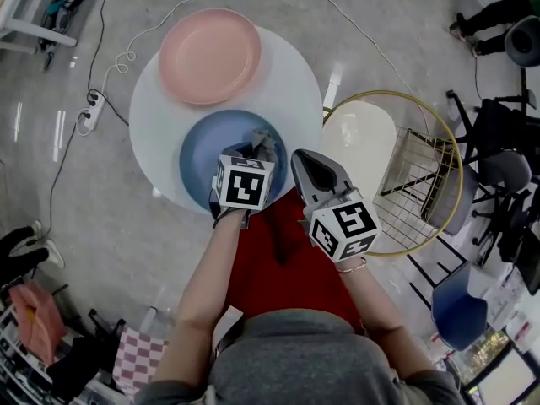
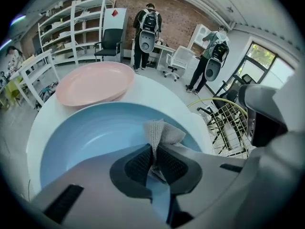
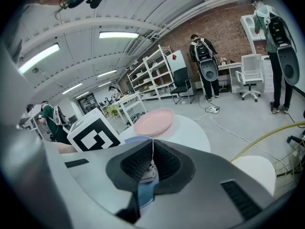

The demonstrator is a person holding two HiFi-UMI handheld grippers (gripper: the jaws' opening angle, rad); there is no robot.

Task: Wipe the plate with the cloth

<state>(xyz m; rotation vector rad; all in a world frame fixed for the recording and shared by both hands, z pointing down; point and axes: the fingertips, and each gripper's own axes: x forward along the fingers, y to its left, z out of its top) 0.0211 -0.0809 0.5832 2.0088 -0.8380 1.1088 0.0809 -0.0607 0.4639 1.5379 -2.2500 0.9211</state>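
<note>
grey cloth [image 2: 159,132] pinched in left gripper [image 2: 153,159], over blue plate [image 2: 95,137]

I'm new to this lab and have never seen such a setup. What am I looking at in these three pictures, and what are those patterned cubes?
There is no robot here. A person holds a two-jaw gripper in each hand, and the marker cube on each is part of that gripper. The top-down picture comes from a camera on the person's head. The other two come from cameras riding on the grippers, each looking along its own jaws. On the round white table lie a pink plate and a blue plate. The left gripper is shut on a grey cloth over the blue plate. The right gripper is shut and holds nothing.
</note>
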